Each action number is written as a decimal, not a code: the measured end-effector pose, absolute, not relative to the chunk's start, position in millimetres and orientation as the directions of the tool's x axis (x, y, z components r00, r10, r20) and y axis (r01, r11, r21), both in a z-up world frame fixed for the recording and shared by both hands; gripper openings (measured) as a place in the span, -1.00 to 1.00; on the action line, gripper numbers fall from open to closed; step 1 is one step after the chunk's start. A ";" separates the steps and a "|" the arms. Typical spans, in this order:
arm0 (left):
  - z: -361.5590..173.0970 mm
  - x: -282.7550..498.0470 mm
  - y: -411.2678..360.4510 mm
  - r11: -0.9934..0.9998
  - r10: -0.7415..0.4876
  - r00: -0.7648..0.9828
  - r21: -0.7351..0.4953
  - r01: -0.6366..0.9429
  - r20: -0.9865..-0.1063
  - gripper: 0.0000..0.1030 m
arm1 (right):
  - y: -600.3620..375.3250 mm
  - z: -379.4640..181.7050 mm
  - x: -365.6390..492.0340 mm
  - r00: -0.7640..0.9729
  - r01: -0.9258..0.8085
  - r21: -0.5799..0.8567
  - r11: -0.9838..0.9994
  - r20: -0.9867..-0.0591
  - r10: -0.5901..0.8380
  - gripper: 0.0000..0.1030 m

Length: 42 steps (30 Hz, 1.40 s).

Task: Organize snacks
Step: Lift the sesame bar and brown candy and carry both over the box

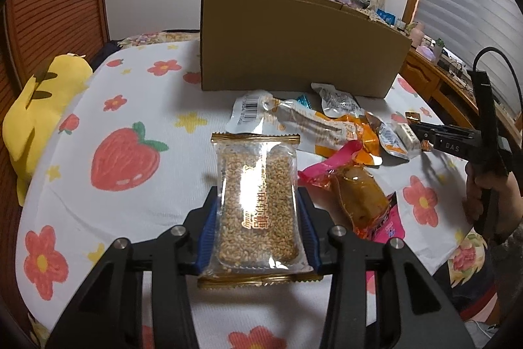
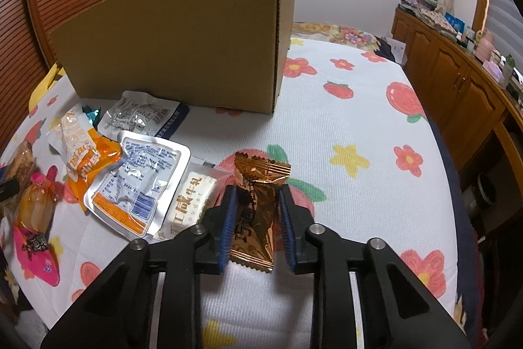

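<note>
My left gripper (image 1: 258, 201) is shut on a clear-wrapped sesame candy bar (image 1: 258, 201) with gold ends, held above the bedsheet. My right gripper (image 2: 256, 192) is shut on a small copper foil candy (image 2: 256, 211); it also shows at the right of the left wrist view (image 1: 421, 136). An open cardboard box (image 1: 294, 44) stands on the bed behind the snacks, also in the right wrist view (image 2: 183, 54). A pile of snack packets (image 1: 327, 123) lies in front of it, including a nougat bar (image 2: 193, 205) and a silver pouch (image 2: 140, 182).
The bed has a white sheet (image 2: 343, 120) with flowers and strawberries. A yellow plush toy (image 1: 42, 107) lies at the left edge. A wooden cabinet (image 2: 457, 87) with clutter runs along the right. A slatted wooden headboard (image 1: 52, 5) stands at the left.
</note>
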<state>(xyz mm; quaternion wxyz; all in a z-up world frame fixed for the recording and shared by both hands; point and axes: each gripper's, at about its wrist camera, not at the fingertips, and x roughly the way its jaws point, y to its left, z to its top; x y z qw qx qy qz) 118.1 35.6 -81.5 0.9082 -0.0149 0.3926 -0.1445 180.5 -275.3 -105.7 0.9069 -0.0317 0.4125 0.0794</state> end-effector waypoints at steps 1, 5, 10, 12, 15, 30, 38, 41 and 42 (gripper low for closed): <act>-80.0 117.4 35.4 0.957 -0.277 0.653 -0.142 0.253 -0.705 -0.16 | -276.5 -105.6 180.8 0.647 -0.168 0.014 0.986 -0.753 0.121 -0.60; -74.6 113.4 33.3 0.956 -0.279 0.663 -0.135 0.260 -0.695 -0.16 | -282.7 -103.9 182.2 0.651 -0.159 0.044 0.986 -0.746 0.138 -0.62; -67.0 110.5 31.5 0.954 -0.283 0.674 -0.130 0.269 -0.682 -0.15 | -287.6 -94.3 173.7 0.683 -0.155 0.050 0.987 -0.717 0.143 -0.62; -64.5 109.3 30.5 0.954 -0.286 0.676 -0.132 0.271 -0.679 -0.15 | -289.5 -88.2 167.3 0.690 -0.158 0.058 0.986 -0.707 0.153 -0.62; -60.7 108.2 28.8 0.952 -0.290 0.682 -0.130 0.277 -0.671 -0.15 | -289.4 -77.3 157.5 0.706 -0.171 0.058 0.984 -0.689 0.163 -0.62; -44.1 111.9 33.4 0.955 -0.288 0.713 -0.133 0.266 -0.639 -0.15 | -263.1 -49.9 114.9 0.735 -0.270 0.041 0.962 -0.637 0.233 -0.61; -26.9 122.0 40.1 0.957 -0.284 0.743 -0.136 0.255 -0.606 -0.15 | -252.5 -34.7 108.1 0.744 -0.308 0.056 0.950 -0.608 0.277 -0.61; -17.3 127.8 39.8 0.958 -0.282 0.758 -0.129 0.257 -0.589 -0.15 | -248.0 -26.7 106.2 0.749 -0.324 0.058 0.944 -0.594 0.293 -0.61; -13.6 130.2 39.6 0.958 -0.282 0.763 -0.126 0.258 -0.582 -0.15 | -246.6 -24.1 105.9 0.751 -0.328 0.056 0.943 -0.590 0.296 -0.61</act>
